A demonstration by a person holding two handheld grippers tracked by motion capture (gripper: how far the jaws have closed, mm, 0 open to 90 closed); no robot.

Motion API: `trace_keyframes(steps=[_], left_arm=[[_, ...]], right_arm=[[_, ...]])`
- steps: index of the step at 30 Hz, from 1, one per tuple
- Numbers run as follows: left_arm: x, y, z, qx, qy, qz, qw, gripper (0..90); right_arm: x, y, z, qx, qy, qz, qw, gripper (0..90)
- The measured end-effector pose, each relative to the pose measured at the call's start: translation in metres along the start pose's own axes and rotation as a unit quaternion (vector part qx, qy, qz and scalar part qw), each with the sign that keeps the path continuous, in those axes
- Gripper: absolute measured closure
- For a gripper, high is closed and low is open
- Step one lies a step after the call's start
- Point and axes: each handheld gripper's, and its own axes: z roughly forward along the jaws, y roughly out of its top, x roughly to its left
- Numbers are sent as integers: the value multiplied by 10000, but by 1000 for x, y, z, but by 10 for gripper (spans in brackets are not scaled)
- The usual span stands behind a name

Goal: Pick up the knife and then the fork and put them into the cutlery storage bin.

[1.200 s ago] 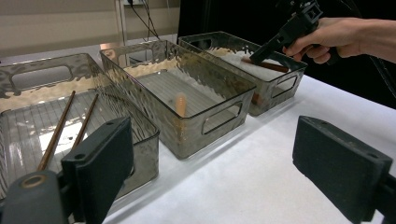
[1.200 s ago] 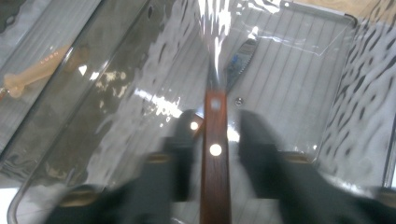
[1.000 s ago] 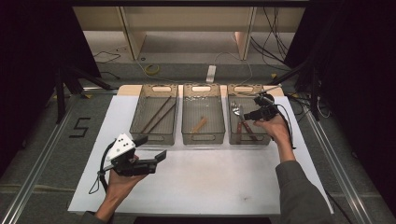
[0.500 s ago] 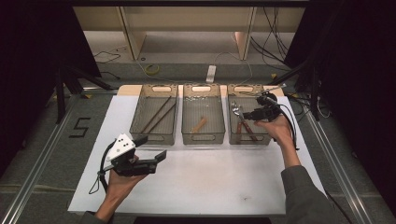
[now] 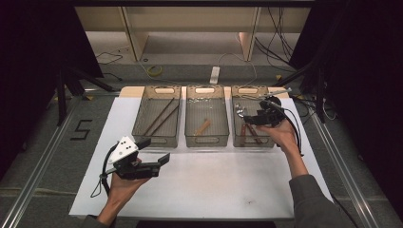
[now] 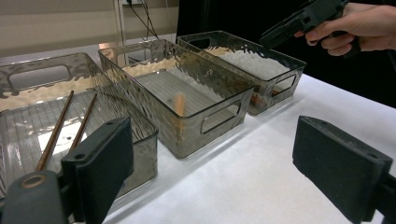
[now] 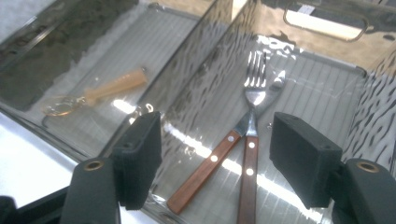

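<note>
Right gripper (image 5: 253, 115) spread, jaws just opening, nothing between, over fork (image 7: 254, 100) in right bin (image 5: 252, 141). Left gripper (image 5: 154, 151) spread, empty. Risk: jaws clip bin wall.

Three clear bins (image 5: 204, 121) stand wall to wall across the desk (image 5: 214, 185) at 12 o'clock, leaving no gap between them. From 3 through 6 to 9 o'clock the white desk lies bare and passable. Each bin is open-topped.
</note>
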Motion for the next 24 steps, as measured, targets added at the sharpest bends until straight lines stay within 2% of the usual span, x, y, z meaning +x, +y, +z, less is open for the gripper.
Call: trace_keyframes(steps=[6, 24], left_arm=[[0, 0, 0, 2, -4, 16, 10000, 122], [0, 0, 0, 21, -40, 0, 10000, 122]], right_arm=[[8, -2, -9, -153, -24, -77, 9999, 325], [29, -19, -30, -663, 229, -85, 9975, 261]])
